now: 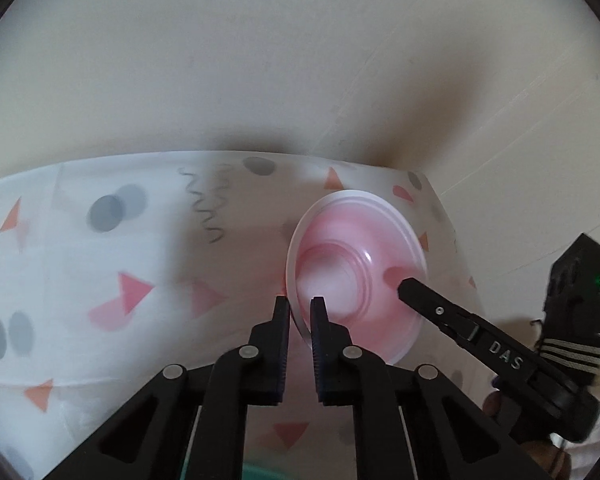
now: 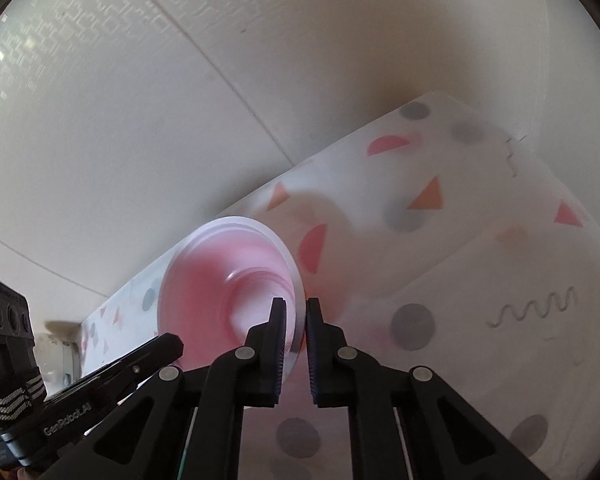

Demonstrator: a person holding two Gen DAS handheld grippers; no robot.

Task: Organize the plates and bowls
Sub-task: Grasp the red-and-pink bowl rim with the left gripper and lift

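Note:
A pink plastic bowl (image 1: 360,268) with a wide pale rim is held tilted above the table, its inside facing the cameras. My left gripper (image 1: 300,306) is shut on the bowl's near-left rim. My right gripper (image 2: 296,308) is shut on the opposite side of the rim of the same bowl (image 2: 220,280). The right gripper also shows in the left wrist view (image 1: 410,284), reaching in from the right. The left gripper shows at the lower left of the right wrist view (image 2: 172,346).
The table carries a white cloth (image 1: 100,272) printed with pink and orange triangles, grey dots and squiggles; it also shows in the right wrist view (image 2: 480,280). A cream wall (image 1: 300,60) rises right behind the table. A teal object edge (image 1: 260,474) peeks below the left fingers.

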